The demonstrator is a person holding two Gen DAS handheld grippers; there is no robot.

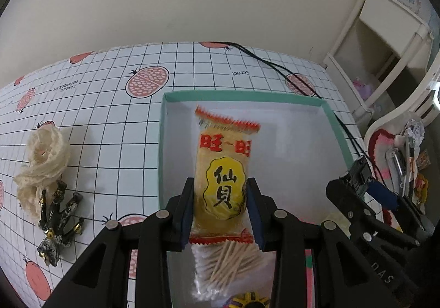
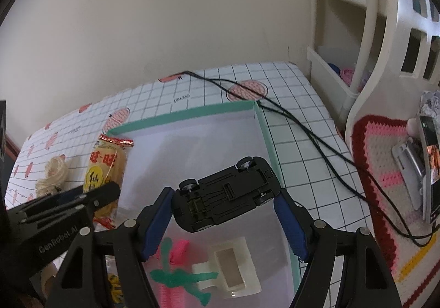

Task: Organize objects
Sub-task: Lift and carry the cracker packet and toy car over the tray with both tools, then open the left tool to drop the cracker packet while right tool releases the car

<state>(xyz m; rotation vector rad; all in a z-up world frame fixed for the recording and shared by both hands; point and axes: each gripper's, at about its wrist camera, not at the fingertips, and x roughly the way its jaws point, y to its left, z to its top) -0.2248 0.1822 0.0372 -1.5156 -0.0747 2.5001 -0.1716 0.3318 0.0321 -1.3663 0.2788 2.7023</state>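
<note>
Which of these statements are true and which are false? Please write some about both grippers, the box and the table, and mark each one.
1. The left gripper holds a snack pack. True.
2. The right gripper is empty. False: it holds a toy car.
3. The car is upside down. True.
4. The box is red. False: its rim is teal.
5. Cotton swabs lie in the box. True.
</note>
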